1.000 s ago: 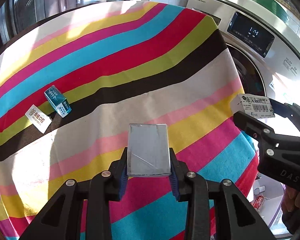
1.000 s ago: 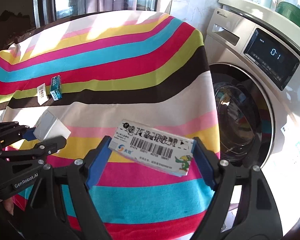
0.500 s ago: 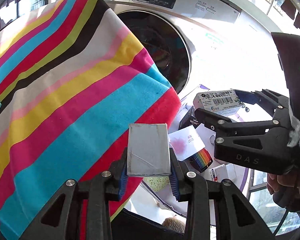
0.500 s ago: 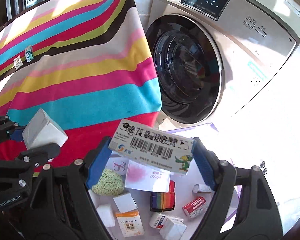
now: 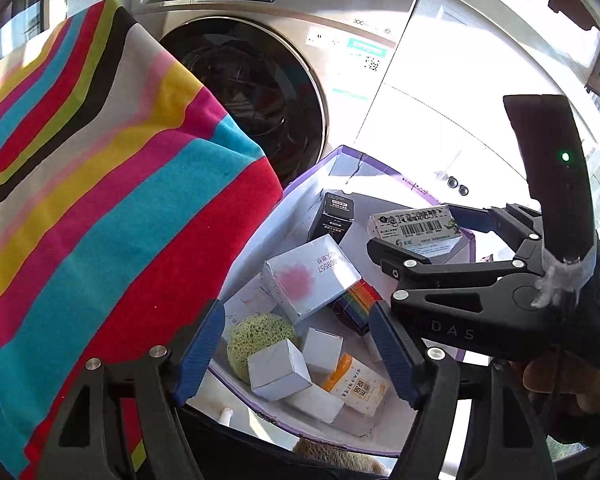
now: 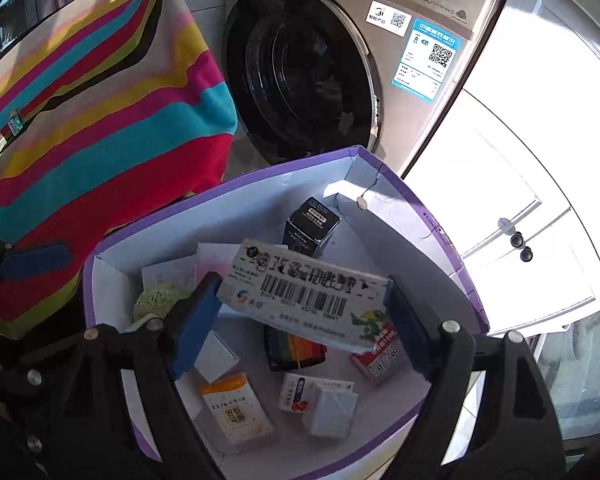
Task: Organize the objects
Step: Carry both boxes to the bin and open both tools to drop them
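My view takes in a washing machine (image 6: 332, 60) beside a striped cloth (image 5: 100, 200), white cupboard doors (image 6: 512, 200) bright in sunlight.

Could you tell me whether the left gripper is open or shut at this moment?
Open. The left gripper has its blue pads spread wide with nothing between them, above the purple box.

My right gripper (image 6: 304, 324) hangs over the open storage box (image 6: 440, 232), its jaws closed on the barcode carton (image 6: 308, 296), and my left gripper (image 5: 296, 344) is over the same box's near side, jaws apart with nothing between them. In the box, the small dark carton (image 6: 311, 226) stands at the far side, nearest the washing machine (image 6: 312, 64) behind the box, while the sponge (image 5: 260, 336) lies at the side nearest the draped tabletop (image 5: 100, 200). Two little packets (image 6: 8, 132) lie on that tabletop, well away from the box.
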A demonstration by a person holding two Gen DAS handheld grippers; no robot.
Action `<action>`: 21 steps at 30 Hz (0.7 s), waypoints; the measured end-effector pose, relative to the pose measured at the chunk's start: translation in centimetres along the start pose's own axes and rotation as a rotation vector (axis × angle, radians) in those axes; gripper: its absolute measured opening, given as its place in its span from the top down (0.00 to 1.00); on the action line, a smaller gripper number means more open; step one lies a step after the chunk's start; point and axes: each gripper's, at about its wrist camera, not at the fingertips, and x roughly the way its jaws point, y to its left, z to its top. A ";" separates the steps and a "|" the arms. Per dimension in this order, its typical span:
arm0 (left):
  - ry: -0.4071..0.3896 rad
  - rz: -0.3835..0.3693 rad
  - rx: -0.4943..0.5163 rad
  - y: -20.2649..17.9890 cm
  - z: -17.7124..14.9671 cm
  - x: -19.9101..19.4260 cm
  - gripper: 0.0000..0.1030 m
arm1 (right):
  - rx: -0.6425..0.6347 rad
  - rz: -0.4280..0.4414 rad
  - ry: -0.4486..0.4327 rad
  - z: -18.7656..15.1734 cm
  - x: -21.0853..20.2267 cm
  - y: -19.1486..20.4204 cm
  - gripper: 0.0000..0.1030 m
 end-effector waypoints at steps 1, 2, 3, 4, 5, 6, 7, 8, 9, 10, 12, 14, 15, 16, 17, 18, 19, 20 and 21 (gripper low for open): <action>-0.005 0.009 -0.007 0.2 0.1 0.0 0.25 | 0.002 0.001 -0.001 -0.1 -0.1 0.2 0.17; -0.012 0.019 -0.013 0.4 0.1 -0.3 0.25 | 0.001 0.008 0.001 -0.1 -0.1 0.3 0.14; -0.019 0.025 -0.017 0.6 0.1 -0.5 0.23 | -0.003 0.018 0.001 0.0 -0.2 0.4 0.13; -0.028 0.033 -0.024 0.8 0.2 -0.7 0.23 | -0.005 0.023 0.002 0.0 -0.2 0.6 0.13; -0.037 0.042 -0.029 1.1 0.2 -1.0 0.23 | -0.006 0.022 0.002 -0.1 -0.3 0.7 0.13; -0.048 0.050 -0.038 1.4 0.1 -1.3 0.22 | -0.009 0.024 0.000 0.0 -0.3 0.9 0.13; -0.066 0.052 -0.047 1.9 0.0 -1.7 0.22 | -0.013 0.028 -0.004 0.2 -0.4 1.2 0.13; -0.094 0.064 -0.054 2.6 -0.1 -2.3 0.22 | -0.020 0.032 -0.009 0.3 -0.5 1.5 0.13; -0.126 0.105 -0.051 3.4 -0.4 -3.0 0.22 | -0.028 0.038 -0.016 0.5 -0.6 1.7 0.13; -0.160 0.166 -0.045 4.4 -0.6 -3.8 0.22 | -0.036 0.046 -0.028 0.8 -0.8 2.2 0.13; -0.212 0.274 -0.055 7.1 -1.3 -5.5 0.22 | -0.063 0.061 -0.059 1.4 -1.3 3.3 0.13; -0.246 0.364 -0.092 10.8 -2.3 -7.2 0.22 | -0.094 0.081 -0.095 2.2 -1.7 4.9 0.13; -0.255 0.399 -0.121 12.7 -3.0 -8.1 0.21 | -0.109 0.099 -0.115 2.7 -1.8 5.9 0.13; -0.261 0.440 -0.156 15.1 -3.8 -9.1 0.21 | -0.129 0.123 -0.143 3.3 -1.9 7.1 0.13; -0.265 0.479 -0.191 17.1 -4.6 -10.1 0.21 | -0.146 0.139 -0.168 3.8 -2.0 8.3 0.13; -0.270 0.528 -0.238 19.4 -5.6 -11.4 0.21 | -0.167 0.157 -0.197 4.3 -2.0 9.6 0.13; -0.275 0.568 -0.284 21.6 -6.6 -12.5 0.21 | -0.190 0.180 -0.225 4.7 -2.0 11.1 0.12; -0.277 0.599 -0.325 23.5 -7.6 -13.6 0.21 | -0.210 0.209 -0.251 5.3 -1.8 12.7 0.12; -0.276 0.626 -0.353 25.2 -8.5 -14.5 0.21 | -0.224 0.231 -0.267 5.8 -1.5 14.1 0.12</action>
